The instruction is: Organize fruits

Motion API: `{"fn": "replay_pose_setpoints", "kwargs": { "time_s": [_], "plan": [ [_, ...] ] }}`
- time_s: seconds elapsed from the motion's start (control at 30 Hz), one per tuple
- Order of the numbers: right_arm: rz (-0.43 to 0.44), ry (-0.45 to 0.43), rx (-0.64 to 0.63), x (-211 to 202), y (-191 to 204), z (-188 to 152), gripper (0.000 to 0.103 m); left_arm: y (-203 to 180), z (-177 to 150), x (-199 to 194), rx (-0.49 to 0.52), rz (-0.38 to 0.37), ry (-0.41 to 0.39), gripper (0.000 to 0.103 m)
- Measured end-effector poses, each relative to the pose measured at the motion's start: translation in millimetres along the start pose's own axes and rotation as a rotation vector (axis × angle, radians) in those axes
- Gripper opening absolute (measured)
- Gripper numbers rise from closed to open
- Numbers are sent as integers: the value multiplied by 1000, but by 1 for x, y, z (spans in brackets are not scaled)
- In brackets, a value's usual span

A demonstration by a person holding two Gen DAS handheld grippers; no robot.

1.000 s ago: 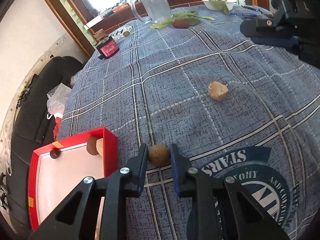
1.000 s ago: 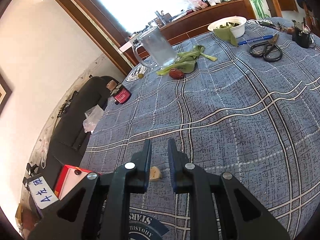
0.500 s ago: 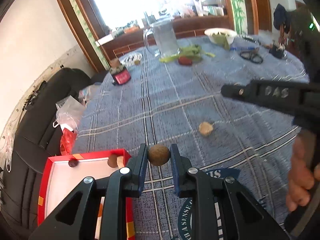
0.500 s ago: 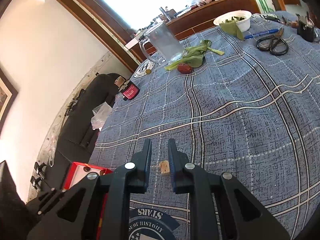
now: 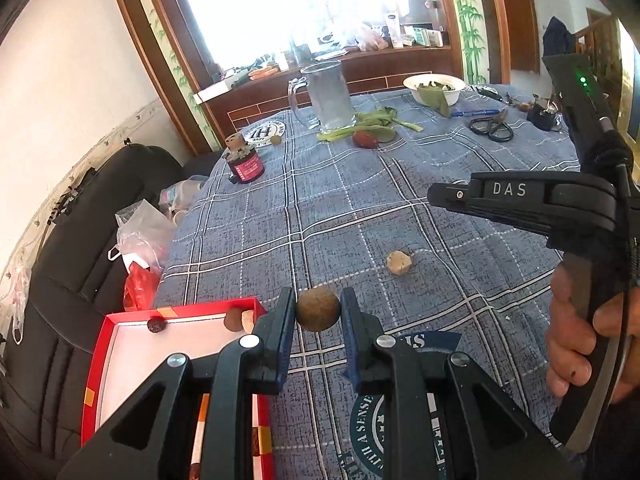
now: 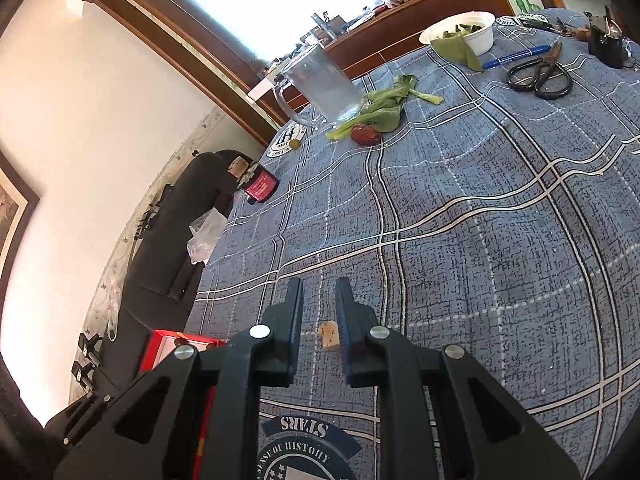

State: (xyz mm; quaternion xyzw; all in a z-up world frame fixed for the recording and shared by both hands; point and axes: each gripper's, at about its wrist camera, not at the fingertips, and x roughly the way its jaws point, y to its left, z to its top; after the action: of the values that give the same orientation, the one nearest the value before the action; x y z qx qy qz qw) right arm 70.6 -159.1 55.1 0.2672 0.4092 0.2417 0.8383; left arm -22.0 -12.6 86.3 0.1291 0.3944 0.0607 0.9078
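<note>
Fruit being sorted: a round brown fruit (image 5: pixel 318 309) is clamped between the two fingers of the left claw (image 5: pixel 318 312), lifted above the desk (image 5: pixel 400 200), which is covered in a blue-grey plaid cloth. Just to the left of this claw sits a red box (image 5: pixel 96 364) with a white inside, at the near left corner of the desk. Along the box's far wall lie a small dark fruit (image 5: pixel 156 324) and, further right, a brown fruit (image 5: pixel 233 319) touching a pale piece beside it.

A pale, lumpy fruit piece (image 5: pixel 399 262) rests on the cloth, apart from the box and beyond the held fruit. In the right wrist view the same piece (image 6: pixel 329 333) appears between the fingers of the right claw (image 6: pixel 319 316), lying close to the right finger. Those fingers stand apart with nothing gripped, and the claw sits above the cloth. From the left wrist view, a person's hand (image 5: pixel 580 340) holds the handle of the right claw at the right edge.

At the far end of the desk are a clear glass mug (image 5: pixel 328 94), green leafy vegetables (image 5: pixel 372 122), a red fruit (image 5: pixel 365 139), a white bowl (image 5: pixel 434 88), black scissors (image 5: pixel 492 126), a blue pen (image 5: pixel 476 112) and a small red-labelled jar (image 5: pixel 244 162). A black sofa (image 5: pixel 80 240) stands left of the desk.
</note>
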Motion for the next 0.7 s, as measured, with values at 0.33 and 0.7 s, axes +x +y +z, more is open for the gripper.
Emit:
{"fn": "replay_pose_setpoints", "kwargs": {
  "time_s": [0.33,0.7],
  "plan": [
    [4,5,-8,1,2,-1,19,2,1,-1,-23,10,-7,21],
    [1,8,-13,2,3,-2,19,6,0,-2,-38,14,-6,21]
  ]
}}
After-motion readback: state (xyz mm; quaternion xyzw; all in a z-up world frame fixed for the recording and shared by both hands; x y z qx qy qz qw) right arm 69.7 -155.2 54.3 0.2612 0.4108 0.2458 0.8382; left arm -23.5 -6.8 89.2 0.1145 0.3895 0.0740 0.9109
